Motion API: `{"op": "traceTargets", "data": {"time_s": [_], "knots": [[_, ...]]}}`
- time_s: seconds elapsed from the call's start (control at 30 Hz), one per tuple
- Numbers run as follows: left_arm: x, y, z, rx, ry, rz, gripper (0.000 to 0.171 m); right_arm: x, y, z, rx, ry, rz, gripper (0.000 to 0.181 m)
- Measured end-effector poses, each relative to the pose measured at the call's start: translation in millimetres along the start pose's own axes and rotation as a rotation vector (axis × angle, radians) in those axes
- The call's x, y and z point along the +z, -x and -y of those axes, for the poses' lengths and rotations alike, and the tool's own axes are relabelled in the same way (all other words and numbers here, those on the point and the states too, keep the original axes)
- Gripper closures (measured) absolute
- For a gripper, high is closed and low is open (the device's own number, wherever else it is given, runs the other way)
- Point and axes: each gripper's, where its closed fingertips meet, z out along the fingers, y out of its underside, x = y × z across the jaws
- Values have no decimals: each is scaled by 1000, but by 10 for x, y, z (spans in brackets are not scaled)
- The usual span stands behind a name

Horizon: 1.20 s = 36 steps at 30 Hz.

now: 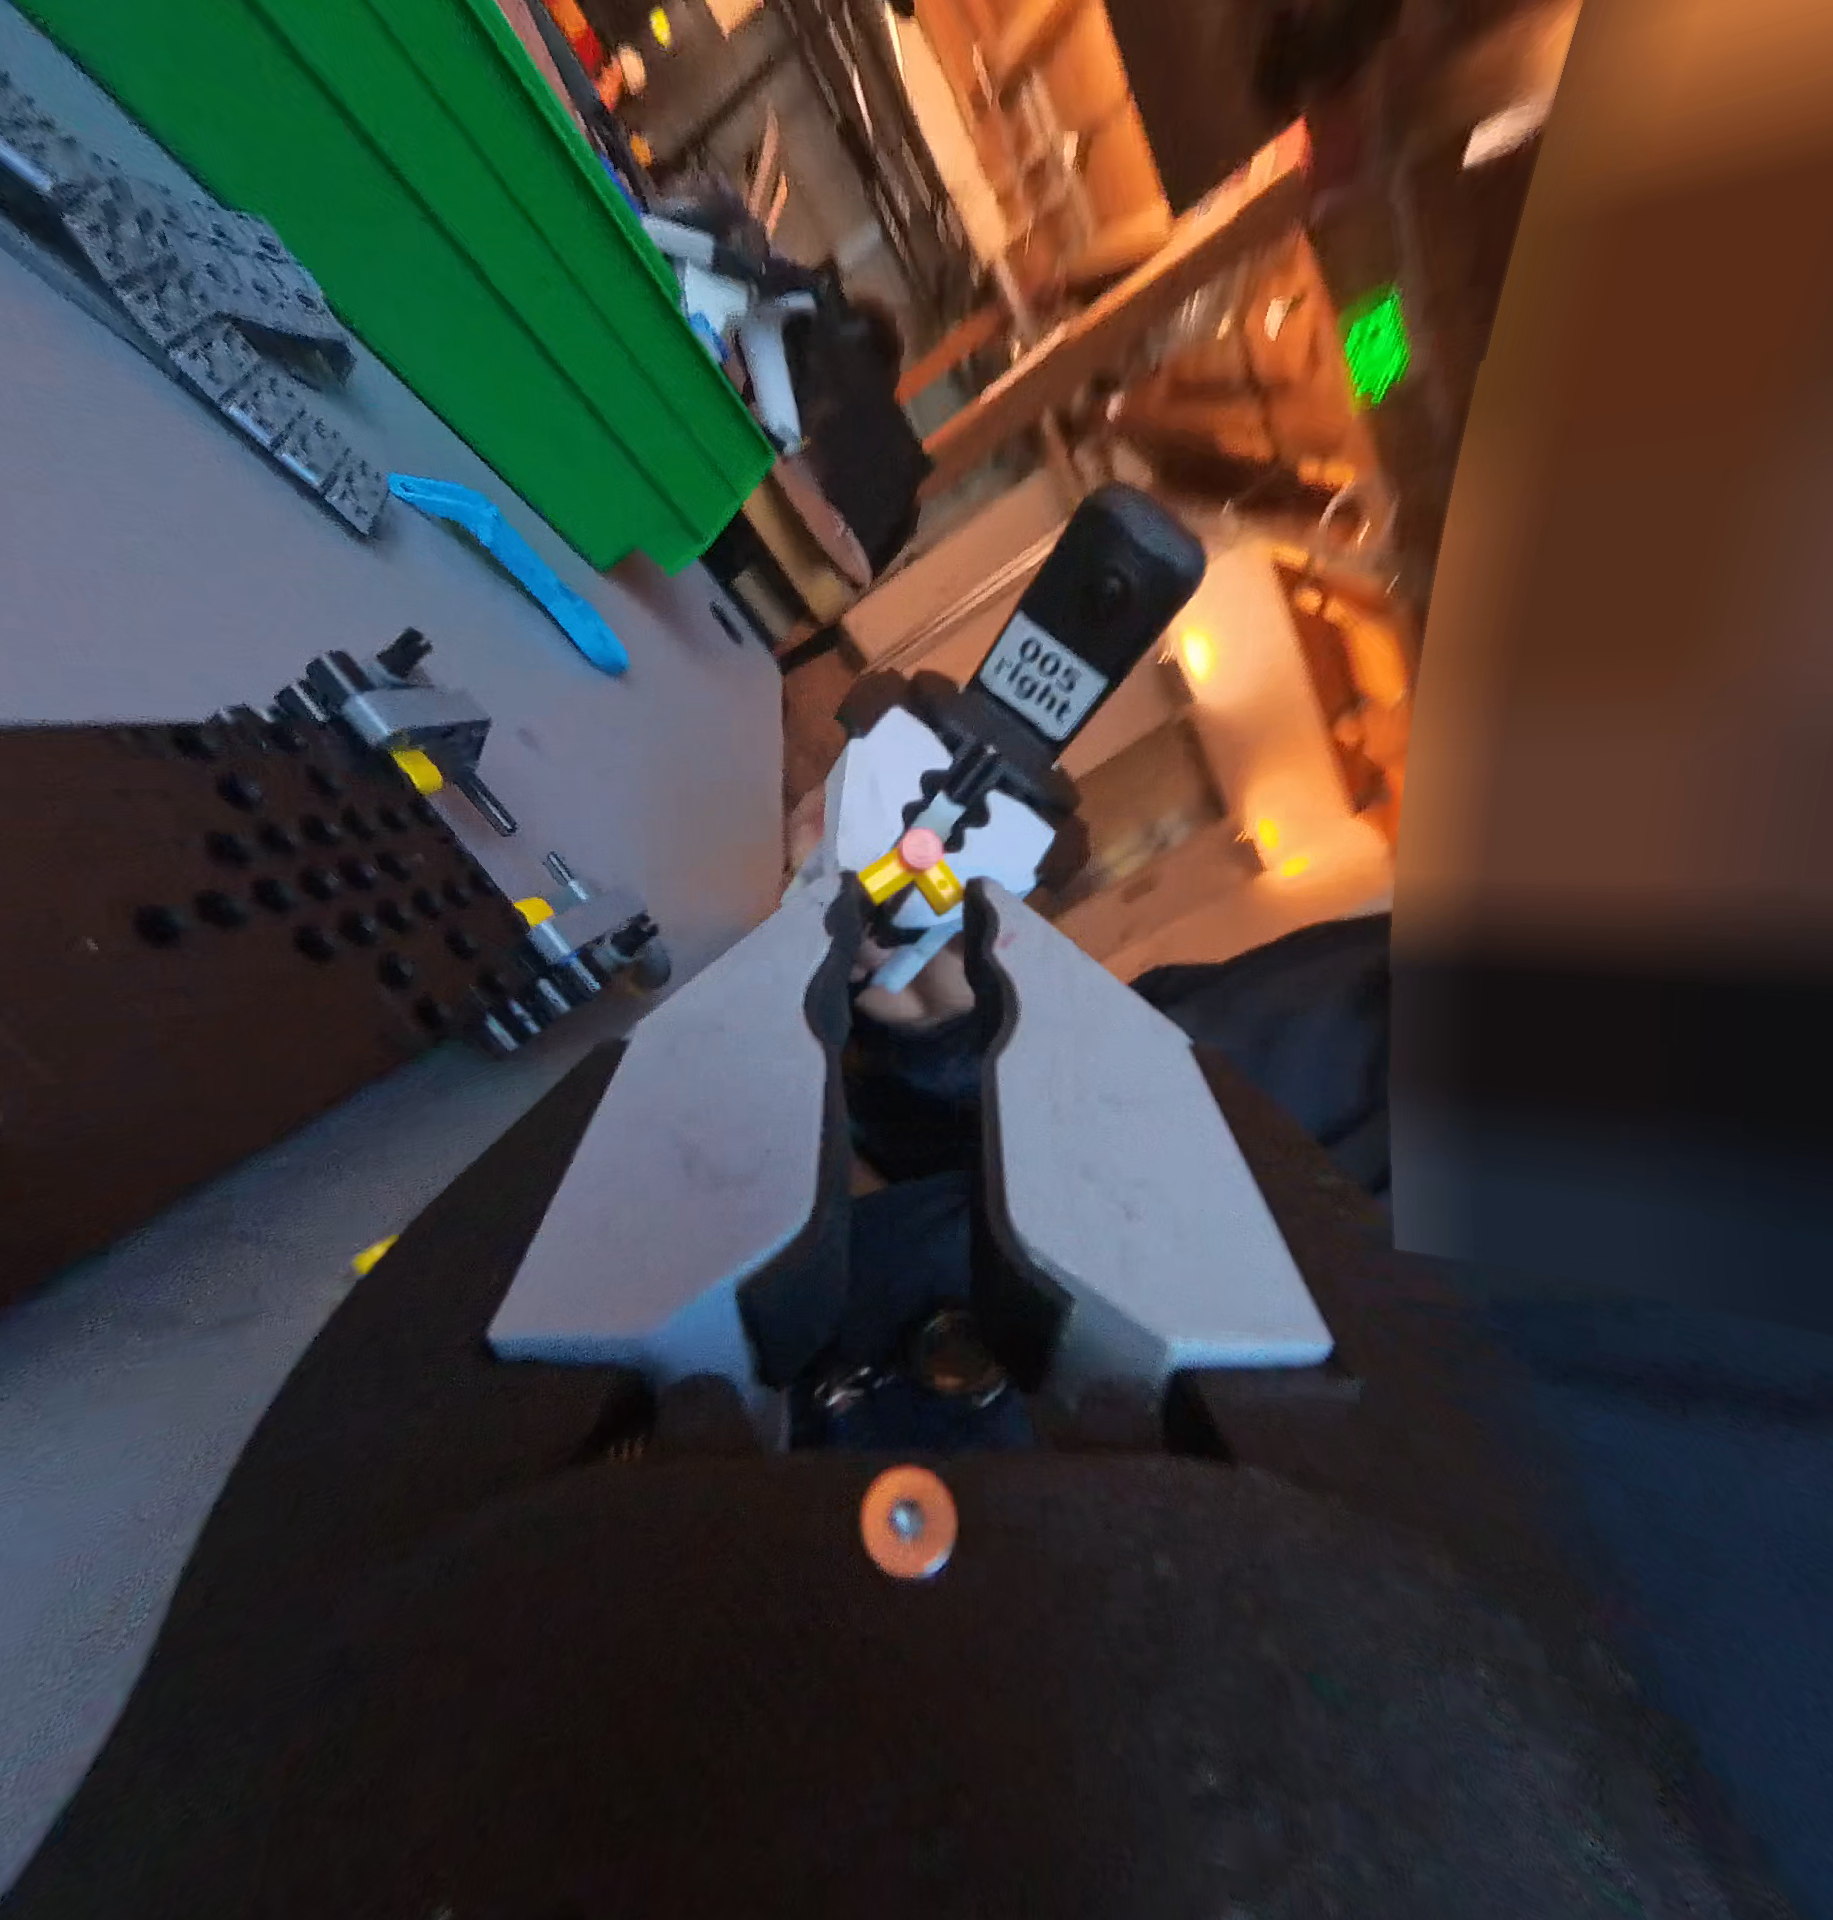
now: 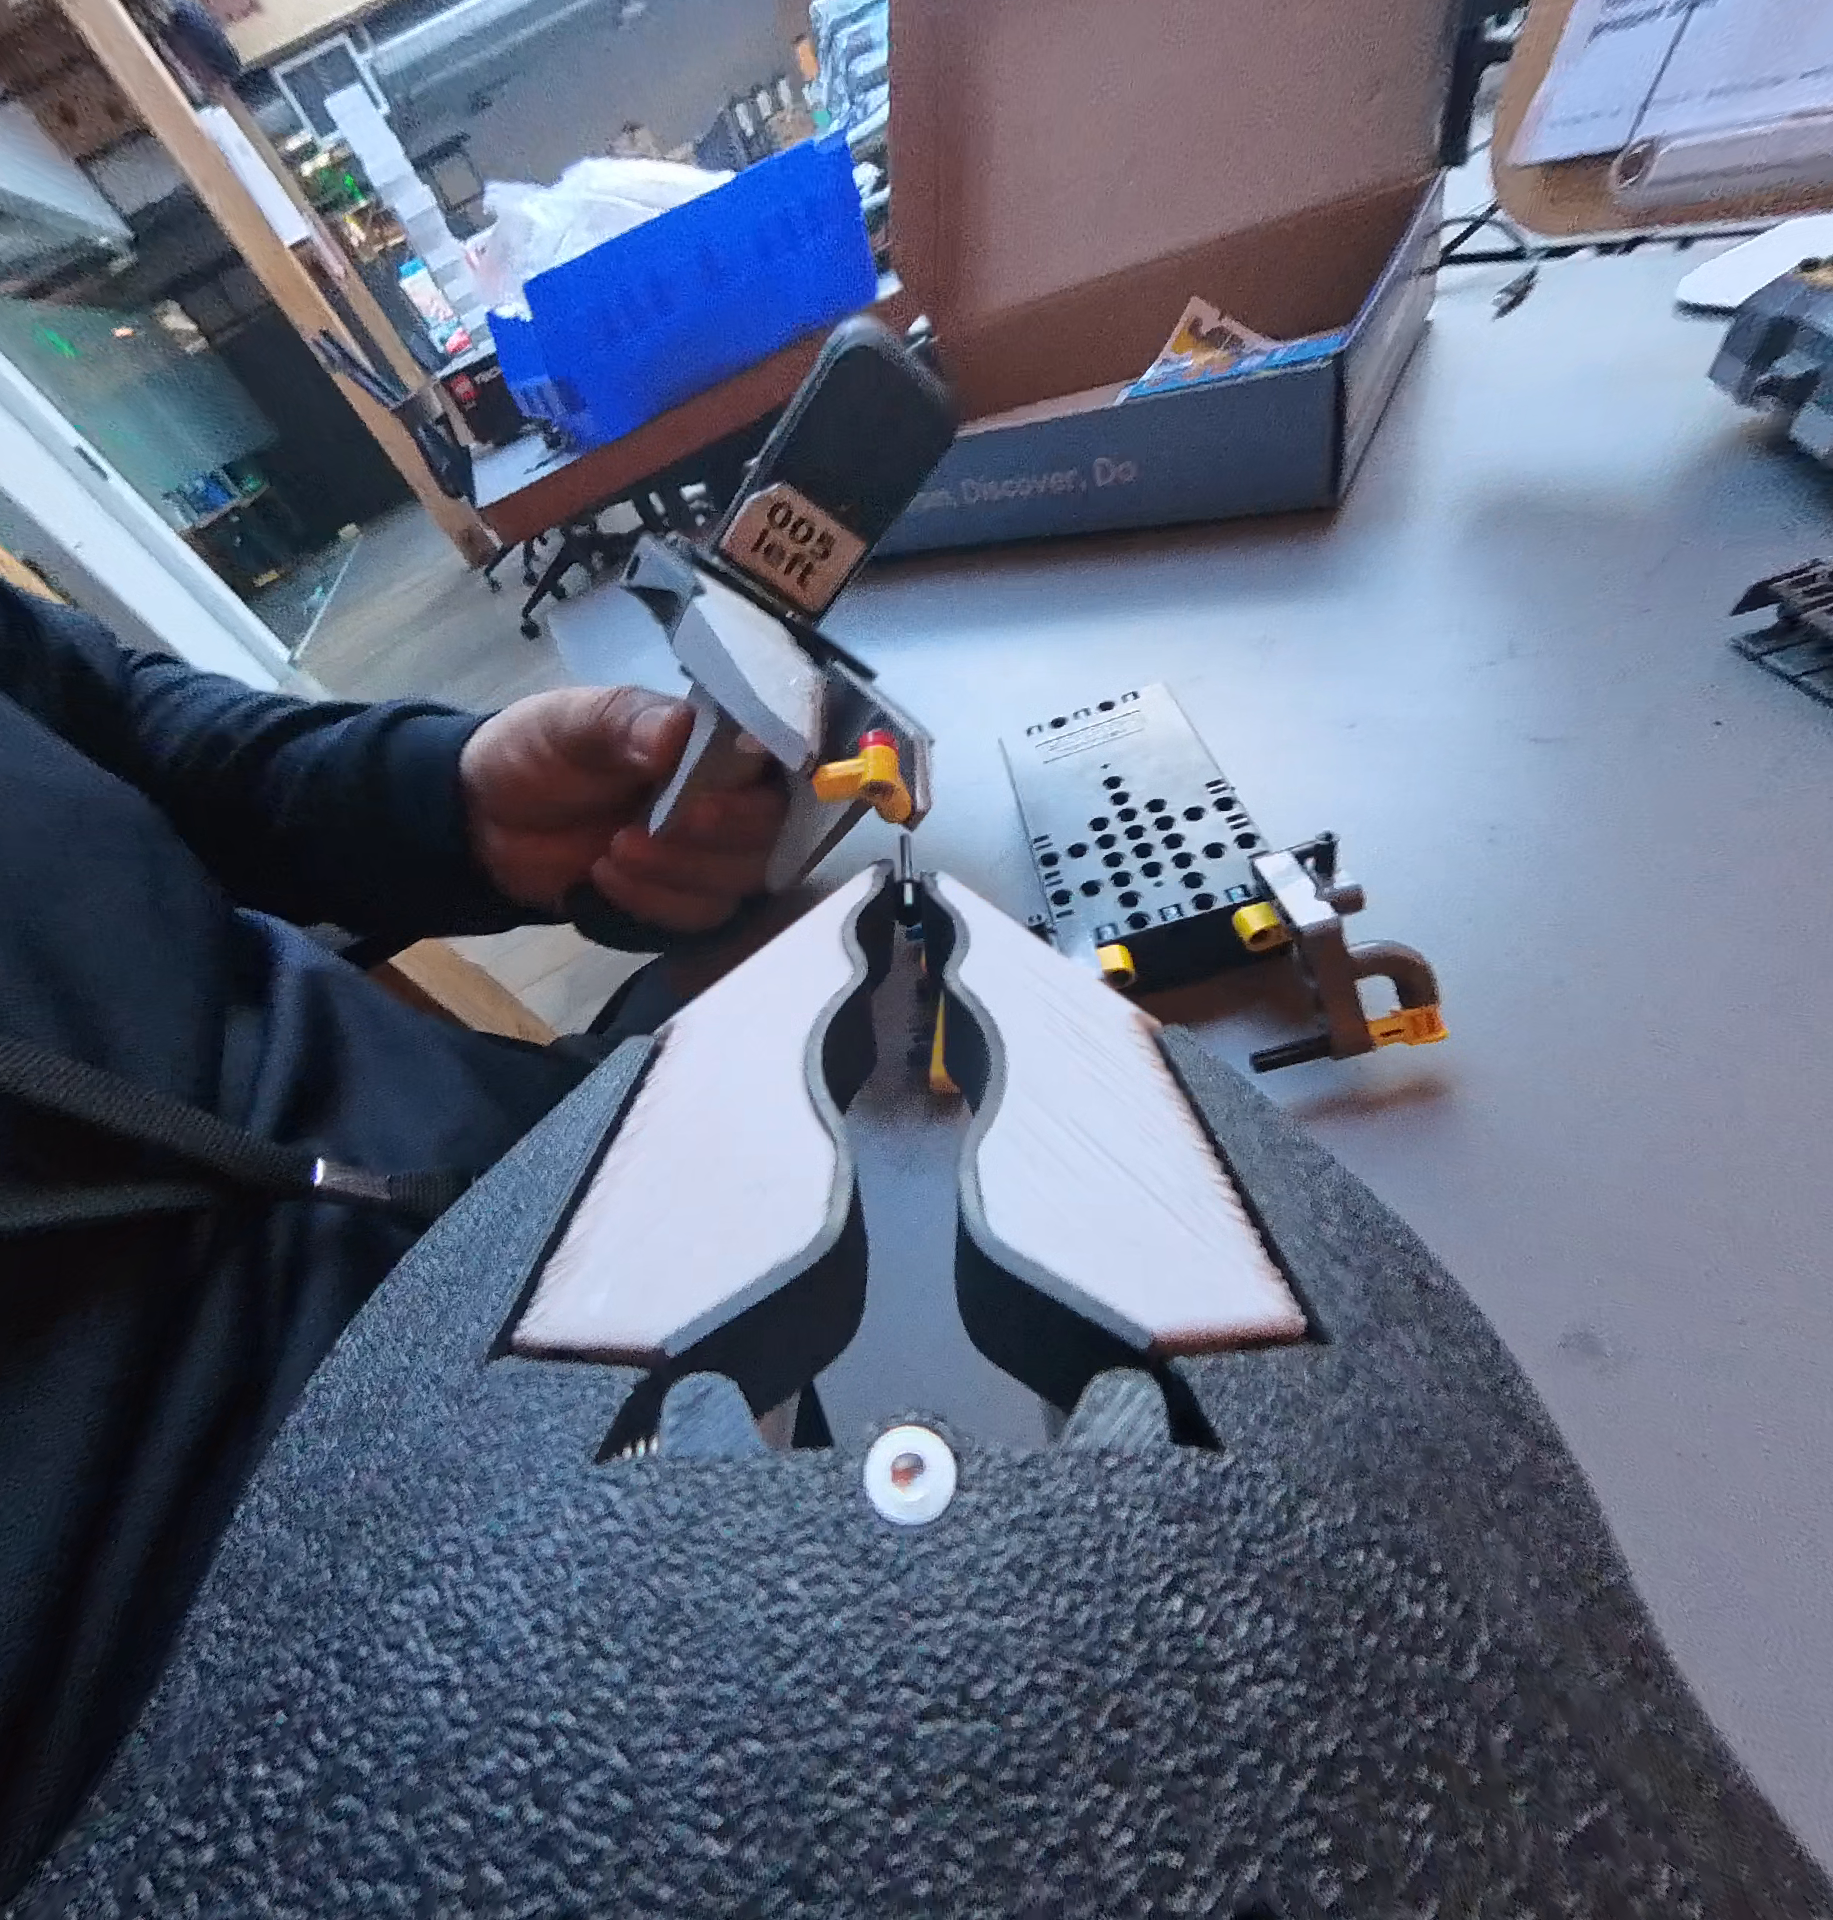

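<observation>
Left gripper [image 1: 912, 899] clamped on a yellow angled connector [image 1: 907, 878] capped by a pink stud [image 1: 920, 847], held aloft off the worktop's near edge. Right gripper [image 2: 904, 888] pinching a thin black pin [image 2: 903, 871], tip just beneath that connector, apart. Farther out on the grey worktop [image 2: 1514, 727]: black perforated plate [image 2: 1140, 831] with grey bracket [image 2: 1317, 935]; open cardboard box [image 2: 1151, 260] beyond.

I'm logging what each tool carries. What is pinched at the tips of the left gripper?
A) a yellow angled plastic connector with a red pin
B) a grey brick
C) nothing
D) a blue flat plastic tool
A: the left gripper is closed on a small yellow angled plastic connector topped by a red pin.
</observation>
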Motion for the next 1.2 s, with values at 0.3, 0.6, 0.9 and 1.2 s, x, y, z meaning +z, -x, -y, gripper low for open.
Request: {"op": "traceTargets", "data": {"time_s": [0.3,0.6,0.9,1.2], "knots": [[-10,12,21,-120,-84,-22,154,-9,11,121,43,-62,25,179],[39,126,-53,-111,-8,42,154,8,-30,49,66,-18,36,178],[-13,298,-275,42,213,202,155,30,-1,-213,12,170,63,179],[-180,534,-777,406,646,407,156,134,122,-708,-167,462,57,178]]}}
